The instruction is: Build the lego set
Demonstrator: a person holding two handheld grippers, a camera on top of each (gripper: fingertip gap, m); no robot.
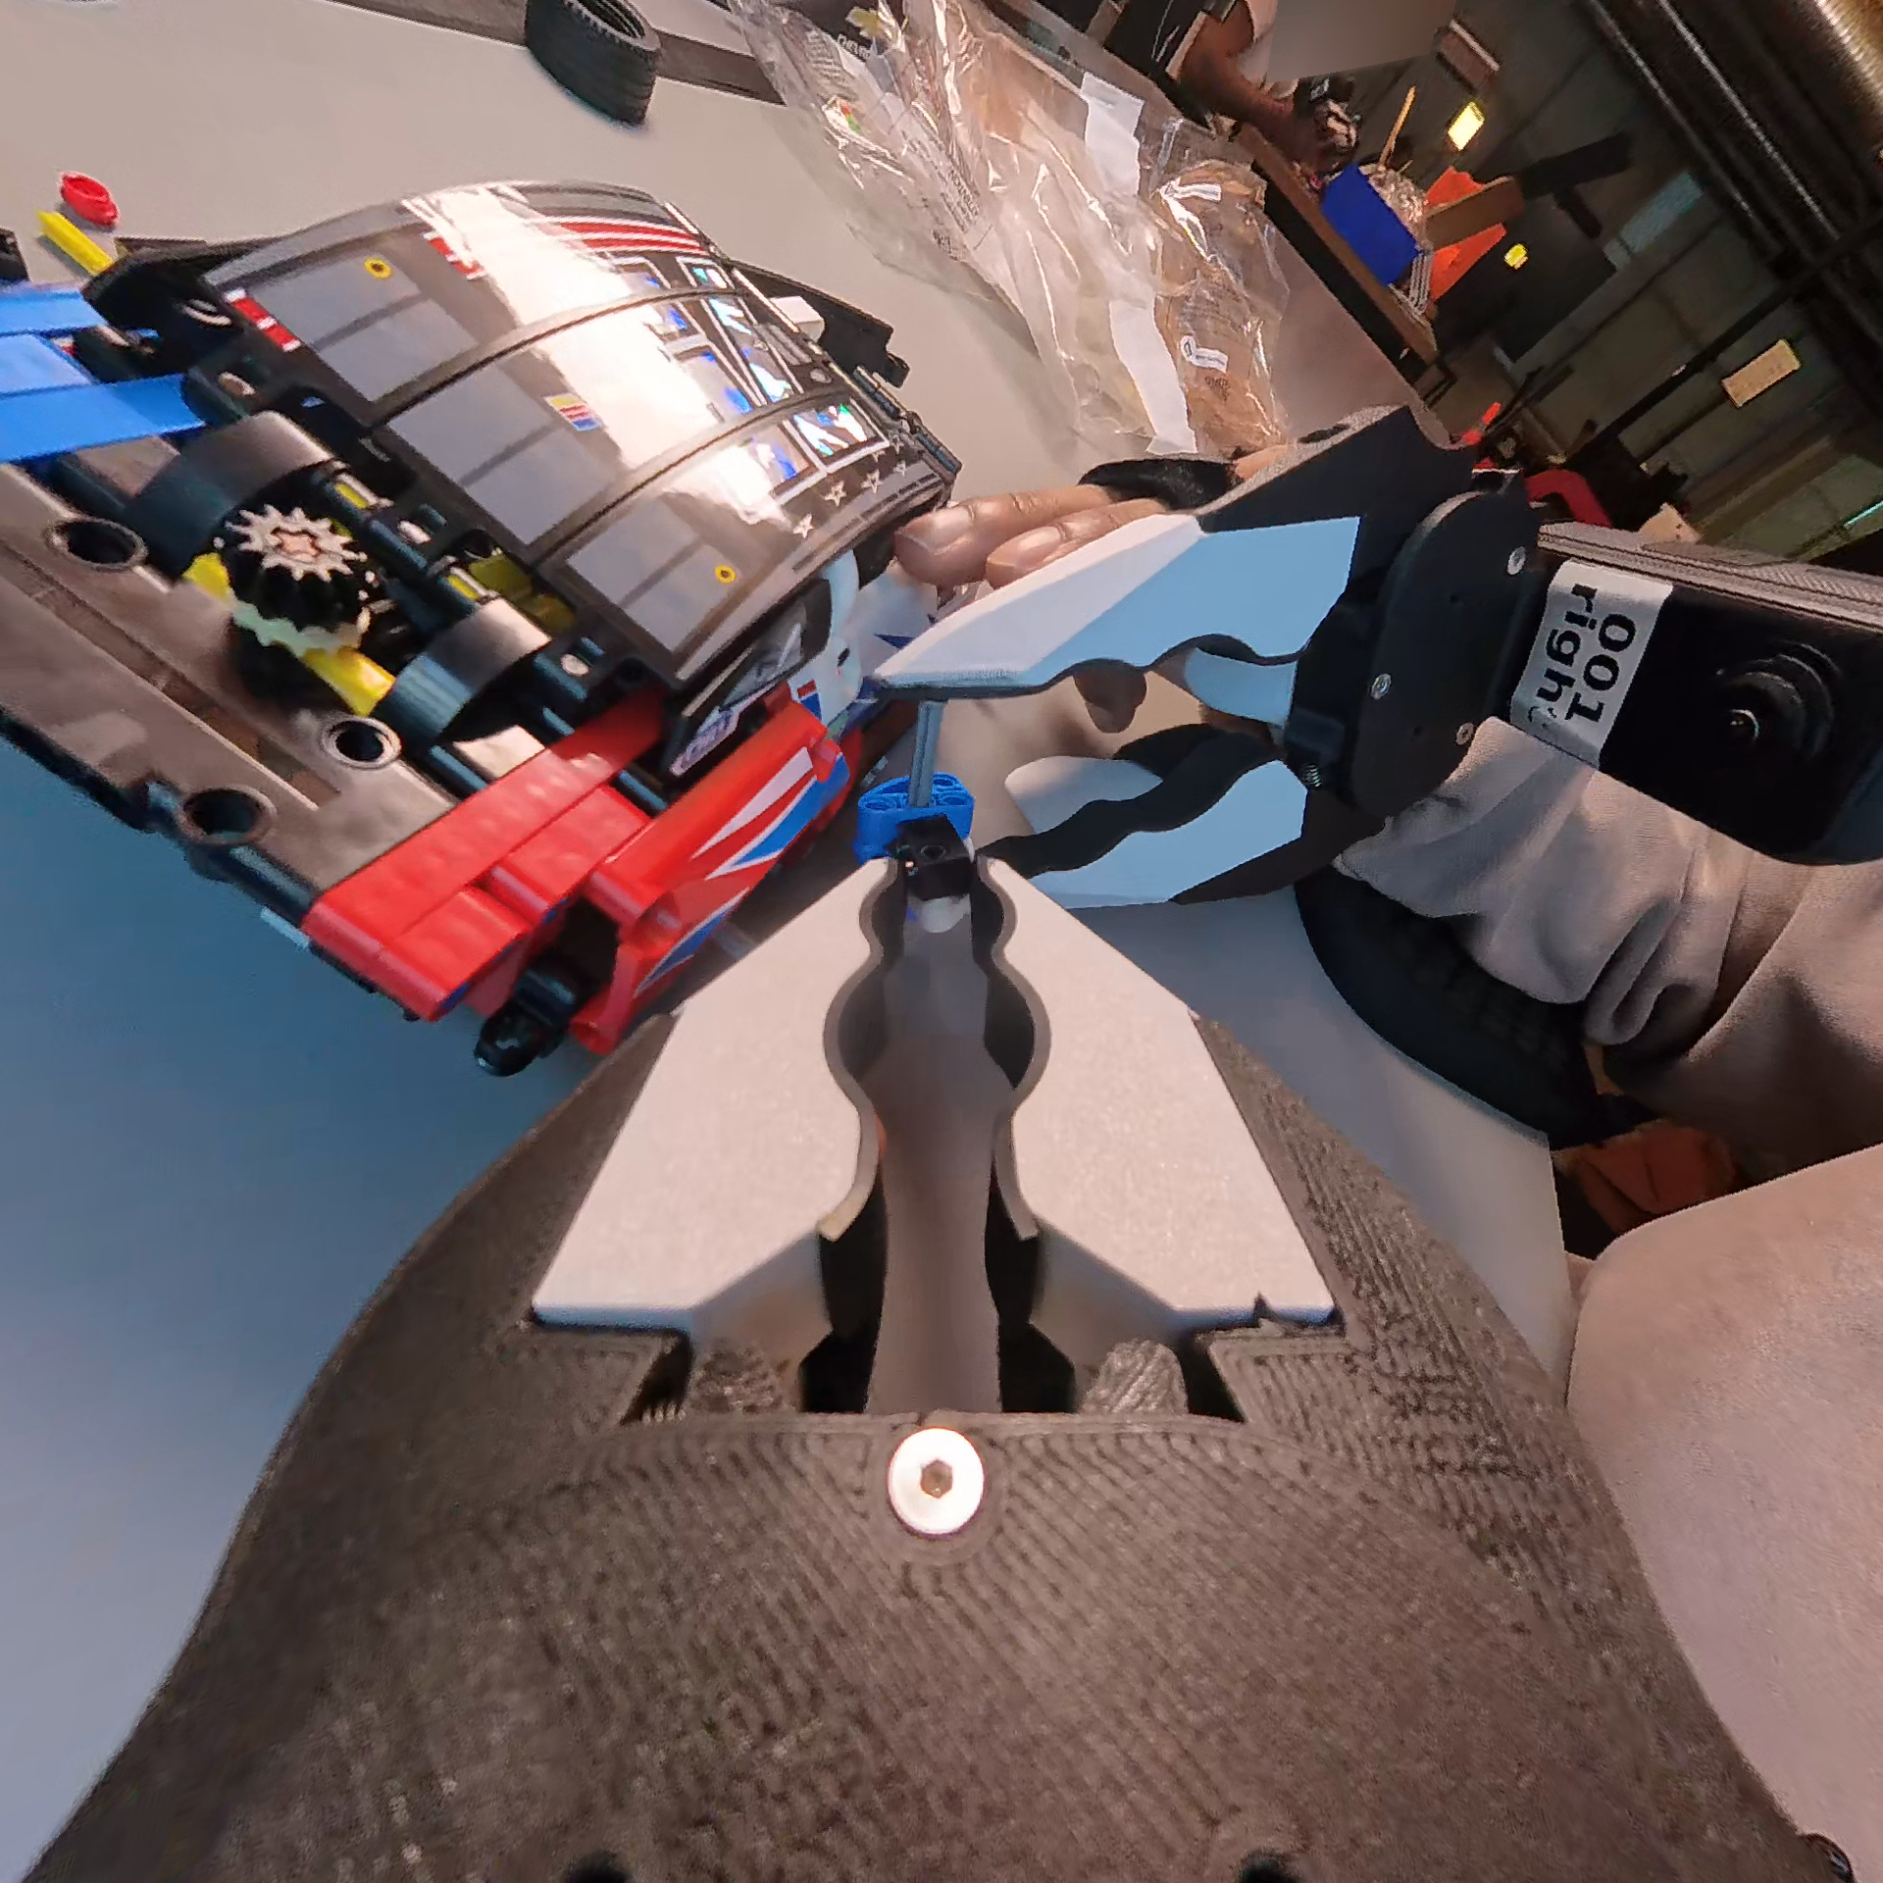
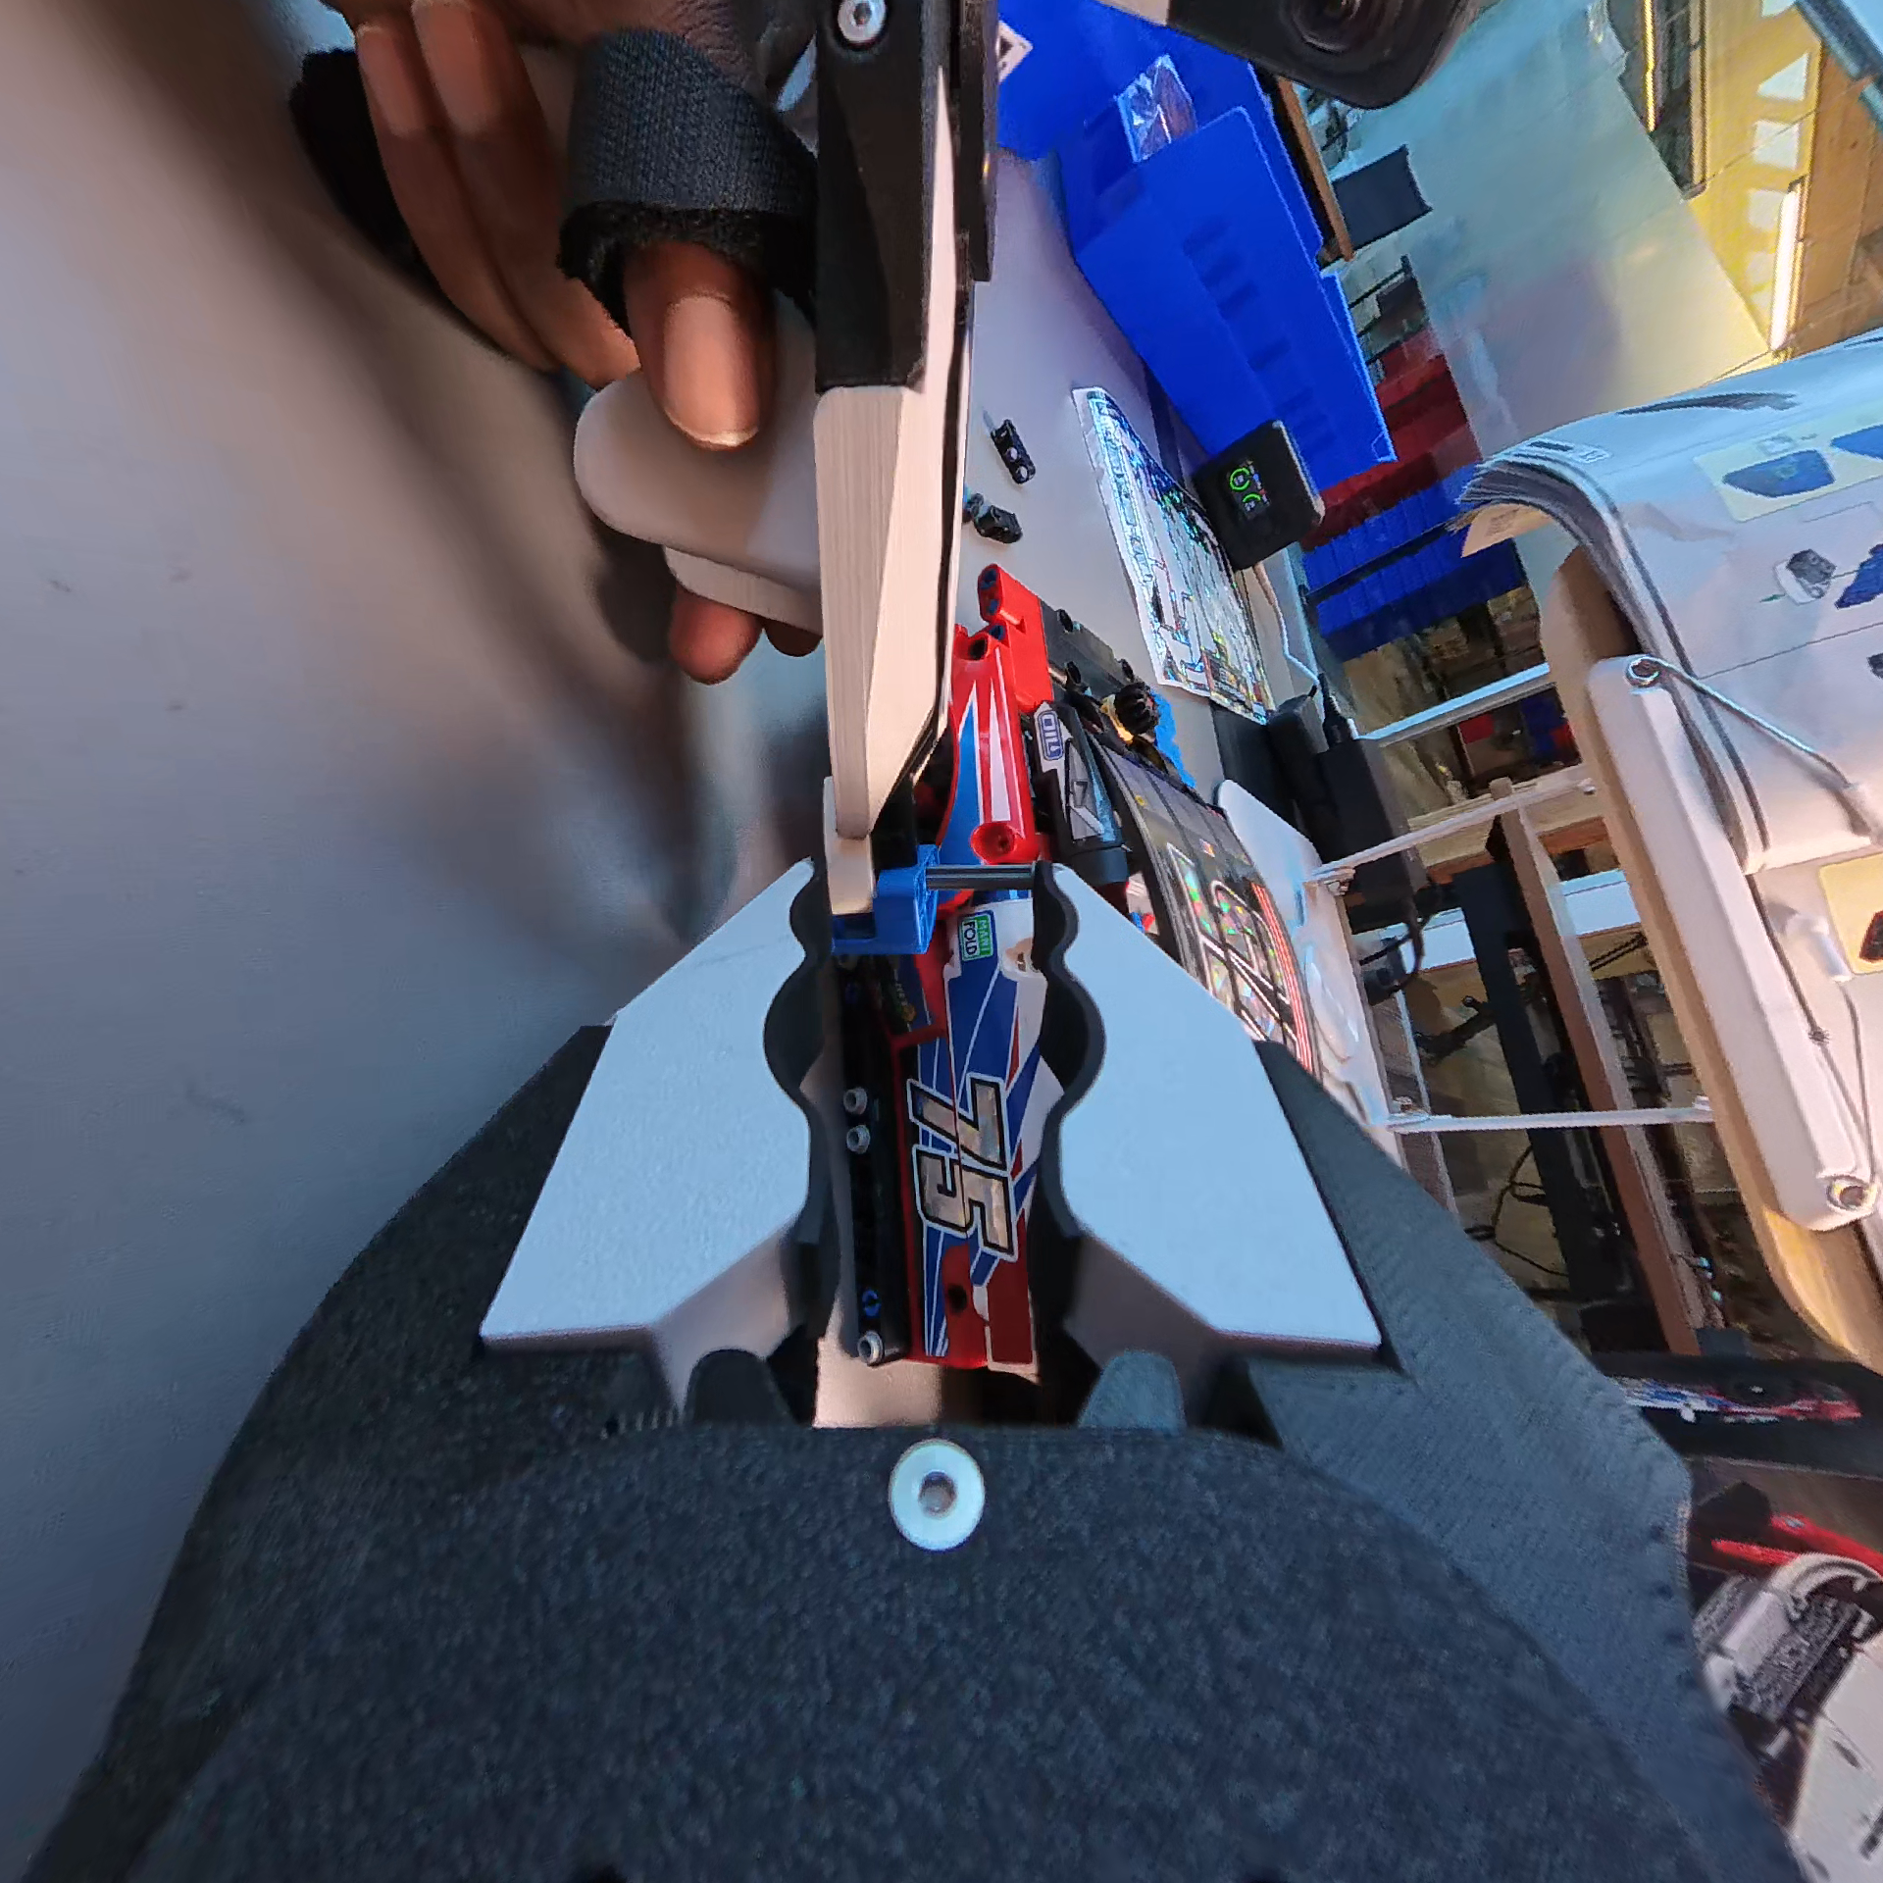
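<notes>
Each wrist camera looks close along its own fingers; both share the car [image 1: 530,571] and blue piece [image 2: 897,902].

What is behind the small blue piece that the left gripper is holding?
Behind the blue piece lies the car model, its red panel nearest. The left gripper covers the piece's black connector end.

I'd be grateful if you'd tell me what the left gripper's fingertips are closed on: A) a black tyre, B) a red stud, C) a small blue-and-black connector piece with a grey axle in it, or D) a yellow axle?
C: the left gripper pinches the small blue-and-black connector piece, whose grey axle reaches up to a finger of the right gripper.
</notes>
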